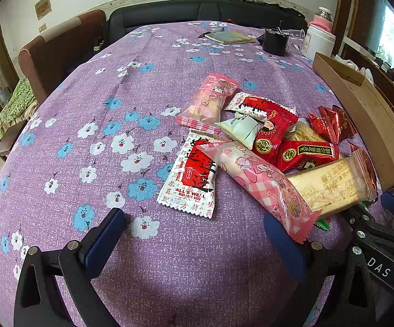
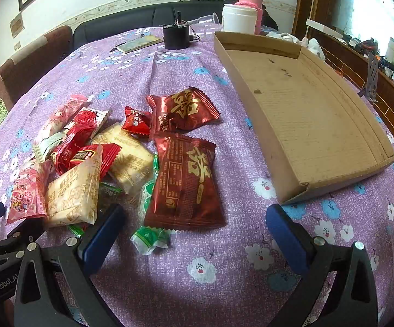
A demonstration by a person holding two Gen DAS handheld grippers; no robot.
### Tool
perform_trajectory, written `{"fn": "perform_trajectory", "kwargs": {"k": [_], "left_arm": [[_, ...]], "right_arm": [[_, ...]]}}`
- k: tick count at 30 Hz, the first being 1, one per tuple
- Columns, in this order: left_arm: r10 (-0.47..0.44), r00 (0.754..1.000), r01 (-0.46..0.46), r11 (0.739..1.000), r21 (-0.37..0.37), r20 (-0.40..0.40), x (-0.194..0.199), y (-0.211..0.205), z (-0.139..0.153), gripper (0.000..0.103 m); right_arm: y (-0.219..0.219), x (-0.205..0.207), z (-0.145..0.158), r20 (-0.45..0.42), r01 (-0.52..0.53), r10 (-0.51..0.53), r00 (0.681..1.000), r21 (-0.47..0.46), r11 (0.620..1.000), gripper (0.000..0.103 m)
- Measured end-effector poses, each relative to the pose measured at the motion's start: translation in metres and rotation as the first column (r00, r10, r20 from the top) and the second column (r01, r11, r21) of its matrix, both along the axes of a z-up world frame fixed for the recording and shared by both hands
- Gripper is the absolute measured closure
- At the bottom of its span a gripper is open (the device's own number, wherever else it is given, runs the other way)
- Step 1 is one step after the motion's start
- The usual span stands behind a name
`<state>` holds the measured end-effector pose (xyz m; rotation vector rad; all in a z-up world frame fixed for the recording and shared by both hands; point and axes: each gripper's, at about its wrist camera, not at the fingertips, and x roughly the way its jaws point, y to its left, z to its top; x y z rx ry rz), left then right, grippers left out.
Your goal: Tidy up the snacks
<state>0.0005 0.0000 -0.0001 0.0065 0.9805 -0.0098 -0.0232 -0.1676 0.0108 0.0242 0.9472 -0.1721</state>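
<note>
We see the snack pile (image 2: 109, 158) in the middle of the purple flowered tablecloth (image 1: 115, 81), approx. left of the cardboard tray (image 2: 306, 125), which has nothing in it. We count 2 pink cartoon packets (image 1: 208, 100), 2 white-and-red packets, one printed "ALL'S WELL" (image 1: 191, 177), 2 big dark red packets (image 2: 186, 179) lying next to each other at the tray side of the pile, 2 pale yellow cake packets (image 2: 74, 193), a few bright red small ones (3 or 4, we cannot tell exactly because they overlap) and some small green candies (image 2: 150, 239) at the near edge. One more pale green-white packet (image 1: 242, 129) lies between the pink and red ones. Our left gripper (image 1: 194, 234) hovers low over the cloth, jaws wide apart, nothing between them; the second pink packet touches its right finger. Our right gripper (image 2: 197, 226) is also spread wide and holds nothing, with the big dark red packet and a green candy just in front, between its fingers. Far back stand a black cup (image 2: 176, 36), a white jar (image 2: 239, 17), a pink bottle (image 2: 251, 0) and a notebook (image 2: 139, 43).
</note>
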Motion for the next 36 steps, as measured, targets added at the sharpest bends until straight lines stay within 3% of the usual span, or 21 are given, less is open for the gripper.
{"fn": "perform_trajectory", "kwargs": {"k": [16,19,23,27,29,32,36], "left_arm": [[0.0,1.0,0.0,1.0,0.0,0.0,0.0,0.0,0.0,0.0],[0.003,1.0,-0.003,1.0,-0.001,0.001,0.0,0.0,0.0,0.0],[-0.001,1.0,0.001,1.0,-0.002,0.0,-0.002,0.002,0.0,0.0],[-0.014,1.0,0.014,1.0,-0.013,-0.005,-0.002,0.005,0.0,0.0],[-0.024,1.0,0.023,0.999,-0.038,-0.004,-0.005,0.006,0.004,0.0],[-0.038,0.999,0.041,0.991,-0.13,0.029,-0.012,0.015,0.012,0.0],[-0.017,0.994,0.04,0.977,-0.212,0.11,-0.024,0.029,0.026,0.001]], "right_arm": [[0.0,0.0,0.0,-0.003,-0.007,0.007,1.0,0.001,1.0,0.0],[-0.002,0.001,0.001,-0.029,-0.079,0.079,0.996,0.007,0.997,0.0],[-0.001,-0.007,0.003,-0.072,-0.253,0.255,0.964,0.032,0.967,0.0],[-0.008,-0.029,0.011,-0.048,-0.37,0.381,0.923,0.152,0.916,0.0],[-0.008,-0.039,0.019,-0.031,-0.419,0.43,0.903,0.171,0.892,0.0],[-0.009,-0.052,0.034,0.01,-0.461,0.464,0.886,0.126,0.878,0.0],[-0.023,-0.054,0.054,0.097,-0.465,0.454,0.885,0.172,0.869,0.004]]}}
